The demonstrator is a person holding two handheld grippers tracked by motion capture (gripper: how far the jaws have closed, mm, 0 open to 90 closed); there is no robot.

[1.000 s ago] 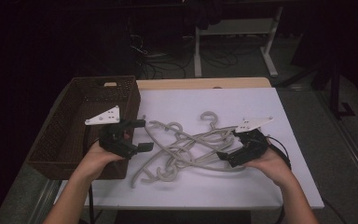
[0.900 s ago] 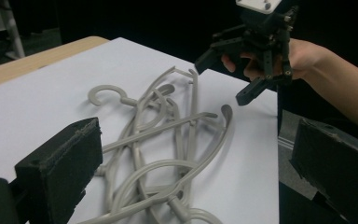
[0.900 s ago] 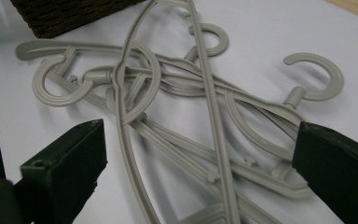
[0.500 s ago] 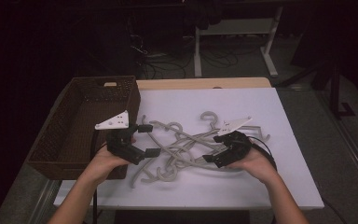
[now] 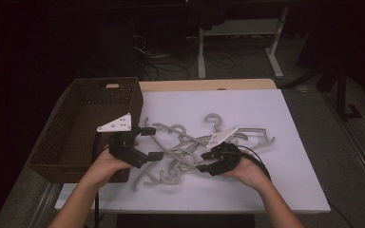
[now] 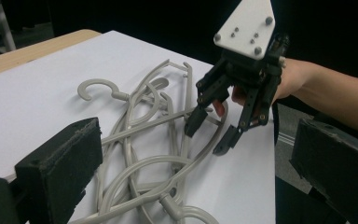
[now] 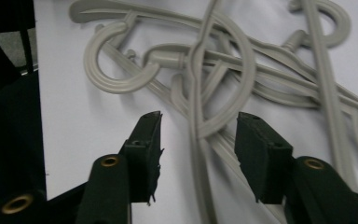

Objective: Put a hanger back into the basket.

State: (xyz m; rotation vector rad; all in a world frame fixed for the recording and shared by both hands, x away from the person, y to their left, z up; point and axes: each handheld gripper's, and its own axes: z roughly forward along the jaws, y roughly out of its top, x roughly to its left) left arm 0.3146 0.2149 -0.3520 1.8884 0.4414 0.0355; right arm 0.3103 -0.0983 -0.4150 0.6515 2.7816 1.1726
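Between your two grippers lies the pile of hangers (image 5: pixel 195 147) — grey plastic ones, tangled over each other on the white table top (image 5: pixel 266 114). In the right gripper view one thin hanger arm (image 7: pixel 200 140) runs straight up the gap between the jaws, with a curved loop crossing it just ahead of the pads; neither pad touches the plastic. Your right gripper (image 5: pixel 208 161) has its jaws part way apart, and they have just been closing, with that arm of the pile between them but not yet pinched. From the left gripper view you can see the same right gripper (image 6: pixel 212 133) pointing down onto the near edge of the pile, its fingertips at the outer strands.

Your left gripper (image 5: pixel 156 142) sits on the other side of the pile, its jaws spread wide. In its own view the two black pads stand far apart at the lower corners, and nothing is gripped between them — the nearest hanger loops lie just ahead of and below the left pad (image 6: pixel 58 161).

Just beyond your left gripper, on its outer side, the brown woven basket (image 5: pixel 57 142) rests at the table's edge, close to that hand and well apart from your right one.
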